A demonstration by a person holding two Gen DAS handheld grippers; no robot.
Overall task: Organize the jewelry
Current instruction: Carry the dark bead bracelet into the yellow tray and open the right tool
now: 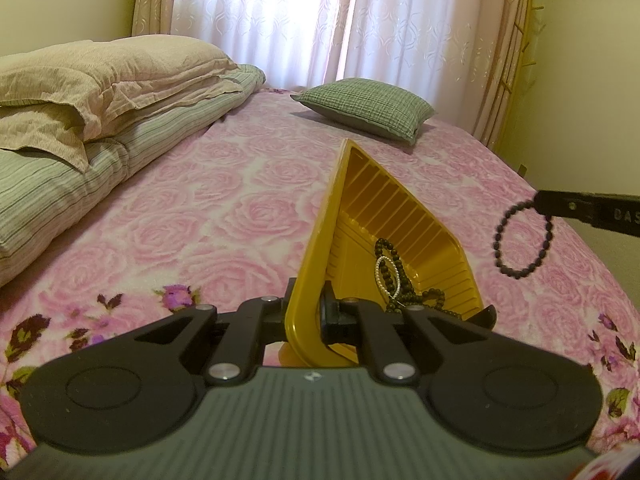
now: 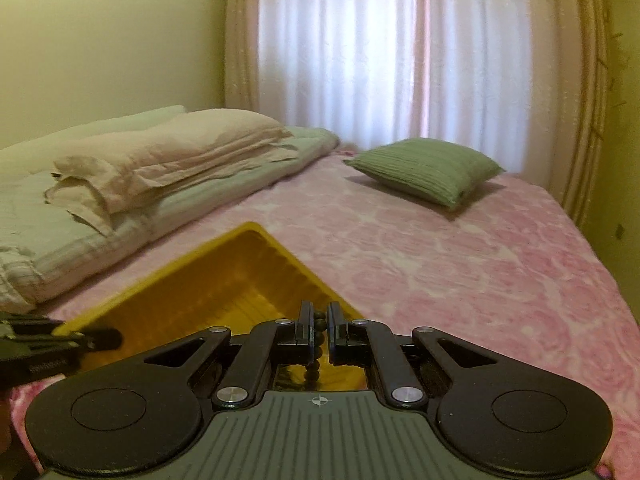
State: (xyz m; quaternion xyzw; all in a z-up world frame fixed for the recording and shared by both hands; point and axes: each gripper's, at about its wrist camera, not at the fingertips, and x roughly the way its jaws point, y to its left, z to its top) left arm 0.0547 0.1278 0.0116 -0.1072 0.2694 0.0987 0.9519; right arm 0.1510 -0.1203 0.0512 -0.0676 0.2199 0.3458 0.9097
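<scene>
My left gripper (image 1: 306, 312) is shut on the near rim of a yellow ribbed tray (image 1: 316, 256), holding it tilted over the bed. Dark bead strands (image 1: 416, 300) and a white pearl bracelet (image 1: 387, 277) lie in the tray's low corner. My right gripper (image 2: 319, 320) is shut on a black bead bracelet (image 2: 316, 354), which hangs down between its fingers above the tray (image 2: 216, 280). In the left wrist view that bracelet (image 1: 520, 240) dangles as a loop from the right gripper (image 1: 540, 202), to the right of the tray.
The bed has a pink rose-patterned blanket (image 1: 200, 208). Folded beige and striped bedding (image 1: 100, 92) is stacked at the left. A green checked cushion (image 1: 368, 110) lies at the far side by the curtained window (image 1: 320, 20).
</scene>
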